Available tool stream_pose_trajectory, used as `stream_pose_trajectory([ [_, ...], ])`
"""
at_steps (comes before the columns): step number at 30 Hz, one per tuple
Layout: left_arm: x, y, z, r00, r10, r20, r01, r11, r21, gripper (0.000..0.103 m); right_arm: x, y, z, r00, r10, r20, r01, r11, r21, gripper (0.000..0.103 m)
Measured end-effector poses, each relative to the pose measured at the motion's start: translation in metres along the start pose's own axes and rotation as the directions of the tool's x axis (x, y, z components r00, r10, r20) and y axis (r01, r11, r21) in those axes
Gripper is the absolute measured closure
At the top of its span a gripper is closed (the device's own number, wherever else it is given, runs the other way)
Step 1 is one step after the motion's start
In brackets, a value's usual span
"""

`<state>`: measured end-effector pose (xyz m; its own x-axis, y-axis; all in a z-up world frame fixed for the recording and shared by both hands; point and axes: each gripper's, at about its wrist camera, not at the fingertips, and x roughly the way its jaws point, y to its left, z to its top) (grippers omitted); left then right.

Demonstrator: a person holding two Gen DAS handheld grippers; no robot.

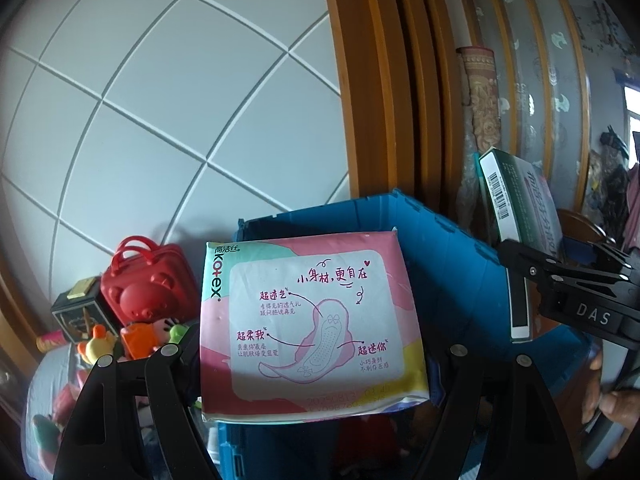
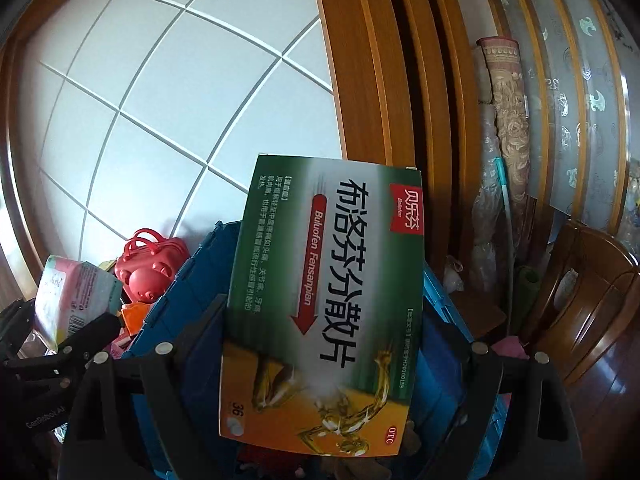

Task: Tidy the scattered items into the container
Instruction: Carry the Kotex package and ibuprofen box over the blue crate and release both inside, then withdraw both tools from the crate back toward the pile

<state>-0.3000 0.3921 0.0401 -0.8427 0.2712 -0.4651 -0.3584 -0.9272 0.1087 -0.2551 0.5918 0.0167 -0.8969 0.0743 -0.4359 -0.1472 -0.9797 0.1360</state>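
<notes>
My left gripper (image 1: 314,354) is shut on a pink Kotex pad pack (image 1: 312,320) and holds it in front of the blue crate (image 1: 452,264). My right gripper (image 2: 320,348) is shut on a green and orange medicine box (image 2: 328,300) above the same blue crate (image 2: 184,300). In the left wrist view the right gripper (image 1: 520,264) shows at the right with the medicine box (image 1: 516,208) in it. In the right wrist view the pad pack (image 2: 72,296) shows at the left.
A red bear-shaped case (image 1: 148,280), a dark box (image 1: 80,312) and small plush toys (image 1: 132,340) lie left of the crate. A tiled wall and wooden door frame (image 1: 380,100) stand behind. A wooden chair (image 2: 588,300) is at the right.
</notes>
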Motion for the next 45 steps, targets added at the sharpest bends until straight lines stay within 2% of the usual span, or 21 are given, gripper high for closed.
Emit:
stream_pose_trajectory([
  [3,0.010,0.002,0.003,1.000,0.004,-0.019,-0.004,1.000,-0.012,0.022,0.012,-0.002,0.000,1.000,0.002,-0.014,-0.002,1.000,0.010,0.014],
  [7,0.021,0.005,0.006,0.999,-0.012,-0.045,0.010,0.999,-0.039,0.013,0.027,-0.005,0.002,0.999,0.005,-0.042,-0.004,0.999,0.032,0.013],
  [9,0.023,0.005,0.007,0.999,-0.017,-0.046,0.015,0.999,-0.038,0.013,0.030,-0.008,0.003,0.999,-0.008,-0.040,0.010,0.999,0.049,0.013],
  [12,0.024,0.004,0.009,0.999,-0.016,-0.043,0.015,0.999,-0.039,0.001,0.028,-0.013,0.008,1.000,-0.021,-0.020,0.022,0.998,0.061,0.011],
  [18,0.023,0.001,0.013,0.999,-0.015,-0.040,0.013,0.999,-0.039,0.001,0.018,-0.017,0.014,1.000,-0.004,0.005,0.004,0.996,0.087,0.008],
  [25,0.017,0.001,0.008,0.999,0.001,-0.036,-0.003,1.000,-0.031,0.001,-0.002,-0.011,0.004,0.999,0.036,0.029,-0.039,0.994,0.103,0.008],
  [36,-0.008,0.011,-0.014,0.998,0.053,-0.017,-0.054,0.998,-0.039,0.001,-0.033,0.003,-0.022,0.994,0.093,0.054,-0.099,0.987,0.129,0.008],
  [45,-0.037,0.035,-0.036,0.996,0.089,0.000,-0.088,0.992,-0.095,0.001,-0.049,0.031,-0.031,0.989,0.131,0.071,-0.136,0.988,0.072,0.008],
])
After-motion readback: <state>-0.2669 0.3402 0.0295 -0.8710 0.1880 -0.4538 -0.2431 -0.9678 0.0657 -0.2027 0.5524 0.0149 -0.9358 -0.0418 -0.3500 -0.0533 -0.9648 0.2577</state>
